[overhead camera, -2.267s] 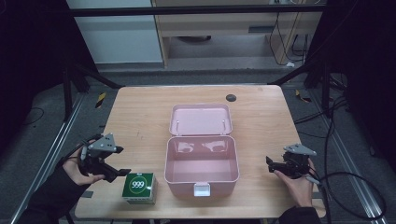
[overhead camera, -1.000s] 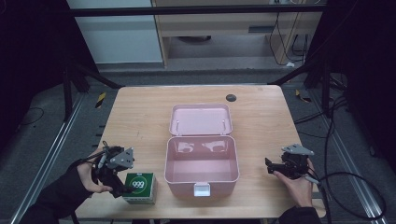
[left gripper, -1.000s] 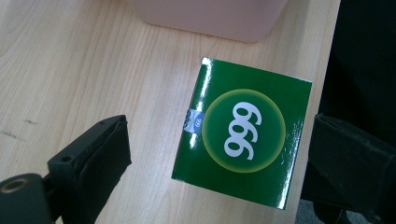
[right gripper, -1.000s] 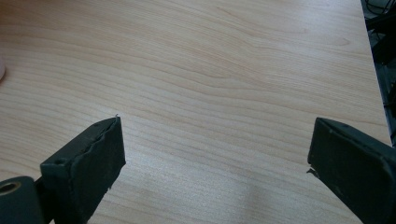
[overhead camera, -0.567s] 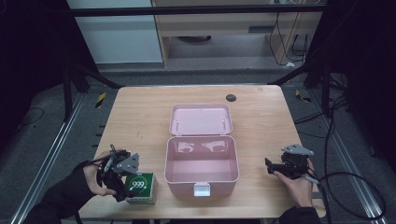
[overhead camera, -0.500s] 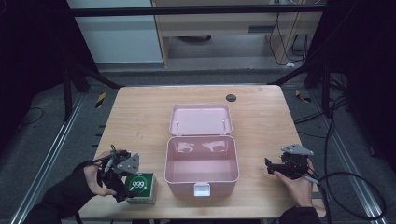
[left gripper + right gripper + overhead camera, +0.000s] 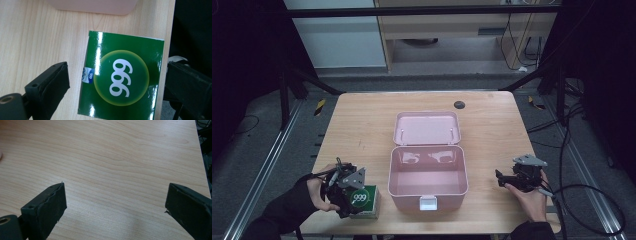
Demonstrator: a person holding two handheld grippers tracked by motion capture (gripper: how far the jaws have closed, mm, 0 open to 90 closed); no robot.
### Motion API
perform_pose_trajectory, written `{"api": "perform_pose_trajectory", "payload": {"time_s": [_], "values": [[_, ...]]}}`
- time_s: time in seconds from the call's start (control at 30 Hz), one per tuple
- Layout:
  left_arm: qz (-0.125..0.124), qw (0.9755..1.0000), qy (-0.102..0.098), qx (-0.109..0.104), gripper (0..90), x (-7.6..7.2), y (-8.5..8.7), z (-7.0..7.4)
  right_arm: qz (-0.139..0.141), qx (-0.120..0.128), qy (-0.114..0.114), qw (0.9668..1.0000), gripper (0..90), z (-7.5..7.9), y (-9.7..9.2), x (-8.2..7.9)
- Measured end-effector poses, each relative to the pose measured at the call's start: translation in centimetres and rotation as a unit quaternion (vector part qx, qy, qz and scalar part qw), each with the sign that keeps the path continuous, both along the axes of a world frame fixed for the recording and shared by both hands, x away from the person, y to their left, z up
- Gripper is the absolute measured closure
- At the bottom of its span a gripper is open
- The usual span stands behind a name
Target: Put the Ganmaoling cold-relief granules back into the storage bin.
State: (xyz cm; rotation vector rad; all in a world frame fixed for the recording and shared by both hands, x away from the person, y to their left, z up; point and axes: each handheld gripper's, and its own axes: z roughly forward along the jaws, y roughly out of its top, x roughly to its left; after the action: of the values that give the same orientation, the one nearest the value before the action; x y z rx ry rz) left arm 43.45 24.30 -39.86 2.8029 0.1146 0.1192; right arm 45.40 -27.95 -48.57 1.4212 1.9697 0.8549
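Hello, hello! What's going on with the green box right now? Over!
Left gripper open, jaws either side of the glossy green 999 carton. Right gripper open over bare wooden table. Open pink plastic case beside carton.

— What sits by the left gripper (image 7: 348,192)?
— The 999 box (image 7: 121,80) lies on the counter (image 7: 362,125) between its spread jaws, at the counter's near edge.
— And past it?
— The open storage case (image 7: 428,175) stands just beyond the box, its lid (image 7: 426,128) lying back behind it.
— The right gripper (image 7: 512,181)?
— Bare counter lies between its jaws, the case well off to its side.
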Motion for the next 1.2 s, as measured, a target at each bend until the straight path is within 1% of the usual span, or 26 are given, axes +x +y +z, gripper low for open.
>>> {"api": "perform_pose_trajectory", "payload": {"time_s": [0.27,0.43,0.47,0.5,0.53,0.6,0.63,0.67,0.73,0.77,0.83,0.9,0.93,0.97,1.0,1.03,1.1,1.2], "values": [[-0.006,1.0,0.008,0.001,4.1,0.1,-0.3,-0.8,0.003,-0.002,0.002,1.0,3.7,-0.1,0.0,0.0],[-0.004,0.9999,0.01,0.002,4.1,0.3,-0.3,-1.2,0.003,-0.004,0.003,1.0,3.7,-0.1,0.1,0.0],[-0.001,0.9999,0.014,0.003,4.1,0.3,-0.3,-1.4,0.003,-0.004,0.003,1.0,3.7,-0.1,0.1,0.0],[-0.007,0.9999,0.013,0.009,4.1,0.4,-0.3,-1.6,0.004,-0.004,0.003,1.0,3.7,-0.1,0.1,0.0],[-0.004,0.9998,0.017,0.011,4.0,0.4,-0.3,-1.7,0.005,-0.005,0.004,1.0,3.6,-0.1,0.1,0.1],[-0.004,0.9998,0.017,0.011,3.9,0.5,-0.3,-1.9,0.006,-0.006,0.004,1.0,3.6,-0.1,0.1,0.1],[-0.006,0.9997,0.019,0.013,3.9,0.6,-0.4,-2.0,0.006,-0.005,0.005,1.0,3.6,-0.1,0.1,0.1],[-0.003,0.9997,0.024,0.011,3.9,0.6,-0.4,-2.3,0.006,-0.005,0.005,1.0,3.6,-0.1,0.1,0.1],[-0.006,0.9996,0.024,0.014,3.9,0.6,-0.4,-2.4,0.006,-0.005,0.006,1.0,3.6,-0.1,0.1,0.1],[-0.003,0.9995,0.029,0.014,3.9,0.6,-0.5,-2.7,0.007,-0.006,0.006,0.9999,3.6,-0.2,0.1,0.1],[-0.007,0.9994,0.028,0.018,3.9,0.7,-0.5,-2.8,0.007,-0.006,0.006,0.9999,3.5,-0.2,0.2,0.1],[-0.004,0.9993,0.033,0.013,3.9,0.8,-0.6,-3.2,0.008,-0.008,0.006,0.9999,3.5,-0.2,0.2,0.1],[-0.009,0.9992,0.034,0.02,3.9,0.9,-0.6,-3.2,0.007,-0.008,0.006,0.9999,3.5,-0.2,0.2,0.1],[-0.005,0.9992,0.037,0.015,4.0,0.9,-0.6,-3.4,0.008,-0.008,0.006,0.9999,3.5,-0.2,0.2,0.1],[-0.008,0.9991,0.038,0.019,4.0,1.0,-0.6,-3.5,0.008,-0.008,0.006,0.9999,3.5,-0.2,0.2,0.1],[-0.006,0.999,0.04,0.016,4.1,1.0,-0.6,-3.7,0.008,-0.008,0.006,0.9999,3.5,-0.2,0.2,0.1],[-0.007,0.9989,0.043,0.019,4.3,1.0,-0.6,-4.0,0.009,-0.009,0.007,0.9999,3.5,-0.2,0.2,0.1],[-0.006,0.9988,0.046,0.016,5.0,1.0,-0.6,-4.2,0.009,-0.009,0.008,0.9999,3.5,-0.2,0.2,0.1]]}}
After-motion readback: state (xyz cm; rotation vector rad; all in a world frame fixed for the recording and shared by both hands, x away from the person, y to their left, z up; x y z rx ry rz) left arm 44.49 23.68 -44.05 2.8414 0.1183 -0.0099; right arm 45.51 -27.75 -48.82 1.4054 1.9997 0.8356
